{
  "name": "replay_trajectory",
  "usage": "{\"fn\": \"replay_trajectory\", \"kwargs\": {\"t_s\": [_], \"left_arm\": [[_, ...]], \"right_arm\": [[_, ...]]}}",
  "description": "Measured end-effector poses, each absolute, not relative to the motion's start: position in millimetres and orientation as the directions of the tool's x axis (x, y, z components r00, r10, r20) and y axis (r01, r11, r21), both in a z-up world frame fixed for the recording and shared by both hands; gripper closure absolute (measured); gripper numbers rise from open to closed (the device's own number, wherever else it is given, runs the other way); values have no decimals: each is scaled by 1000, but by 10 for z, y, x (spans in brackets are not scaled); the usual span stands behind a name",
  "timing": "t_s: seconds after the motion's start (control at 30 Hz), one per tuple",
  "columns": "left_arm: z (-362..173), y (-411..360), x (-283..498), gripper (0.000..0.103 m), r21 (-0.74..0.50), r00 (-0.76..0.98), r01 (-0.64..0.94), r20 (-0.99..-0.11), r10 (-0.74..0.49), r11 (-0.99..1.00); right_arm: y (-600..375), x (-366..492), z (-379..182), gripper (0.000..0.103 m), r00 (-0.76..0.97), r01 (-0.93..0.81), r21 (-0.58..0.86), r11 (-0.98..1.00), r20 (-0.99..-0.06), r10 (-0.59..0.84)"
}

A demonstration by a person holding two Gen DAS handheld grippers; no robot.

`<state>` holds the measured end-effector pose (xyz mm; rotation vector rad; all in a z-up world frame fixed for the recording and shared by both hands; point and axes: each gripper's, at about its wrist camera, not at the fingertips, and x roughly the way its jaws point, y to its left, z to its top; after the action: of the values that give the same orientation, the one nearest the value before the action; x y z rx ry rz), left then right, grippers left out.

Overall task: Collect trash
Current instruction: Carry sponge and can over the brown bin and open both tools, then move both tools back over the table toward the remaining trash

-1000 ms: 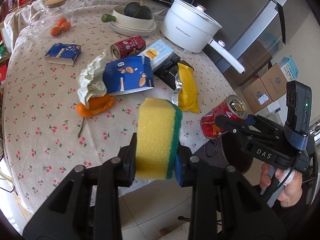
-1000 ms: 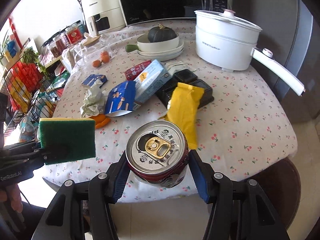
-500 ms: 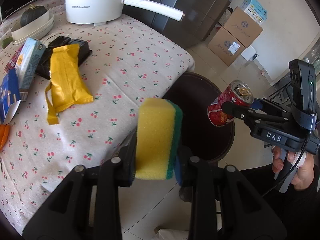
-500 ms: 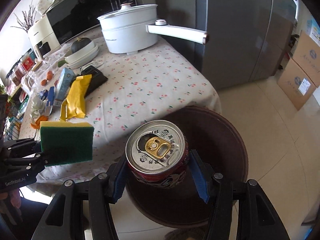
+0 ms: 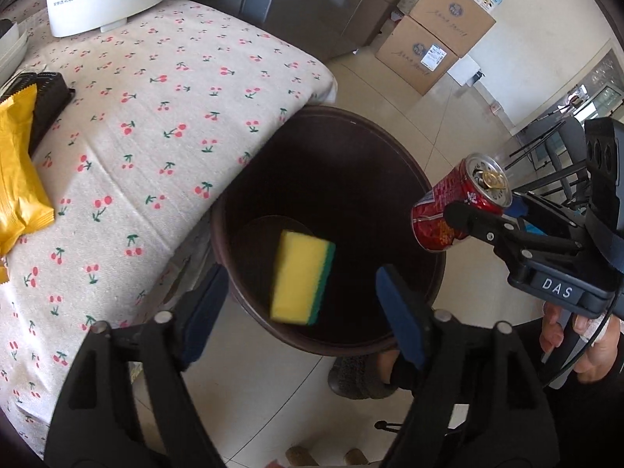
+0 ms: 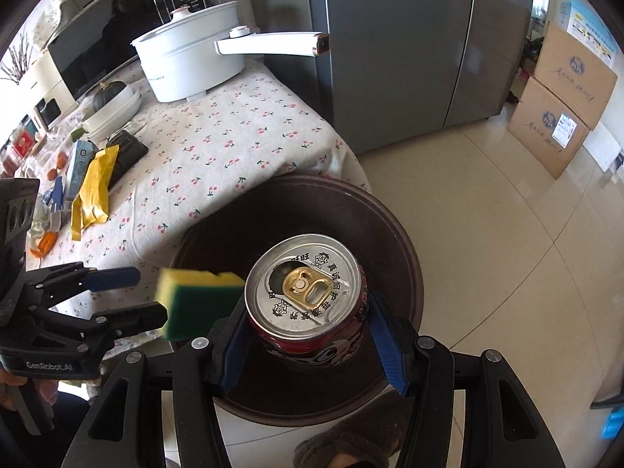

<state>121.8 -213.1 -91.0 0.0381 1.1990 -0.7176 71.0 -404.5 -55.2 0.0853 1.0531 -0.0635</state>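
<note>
Sponge loose in the air over the bin, can held beside it.

The left gripper [image 5: 300, 296] stands wide, its blue pads clear of the yellow sponge with a green scouring layer [image 5: 302, 282], which hangs blurred between and just beyond them, touching neither, above the mouth of the round dark-brown trash bin [image 5: 397, 163]. The right gripper [image 6: 306, 335] is closed on a red drink can with a silver pull-tab top [image 6: 304, 292], held over the same bin [image 6: 405, 241]. The bin stands on the pale tiled floor [image 6: 487, 234], right against the edge of the counter covered in a cherry-print cloth [image 5: 156, 117]. On the counter lie a yellow snack packet [image 5: 17, 179] partly over a black tray [image 5: 48, 101], and farther back a white electric pot with a long handle [image 6: 187, 66]. Stacked cardboard boxes [image 6: 561, 105] sit by the wall.
</note>
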Motion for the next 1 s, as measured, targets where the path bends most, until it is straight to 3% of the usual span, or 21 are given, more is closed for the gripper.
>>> {"fn": "replay_trajectory", "kwargs": {"t_s": [0.53,0.6,0.67,1.0], "left_arm": [[-634,-1307,1102,5,-221,300,450,-875,-380,865],[-613,-1191,1085,4,-217,312,435,-874,-372,874],[-595,-1073,1077,4,-217,323,418,-872,-367,882],[-495,-496,1059,3,-222,380,318,-861,-338,922]], "right_arm": [[-3733,939,-869,43,393,52,22,998,-920,0],[-3694,970,-903,36,375,58,14,998,-927,-9],[-3659,978,-894,23,379,58,1,998,-925,-21],[-3436,1043,-750,20,416,27,-17,999,-909,-27]]}}
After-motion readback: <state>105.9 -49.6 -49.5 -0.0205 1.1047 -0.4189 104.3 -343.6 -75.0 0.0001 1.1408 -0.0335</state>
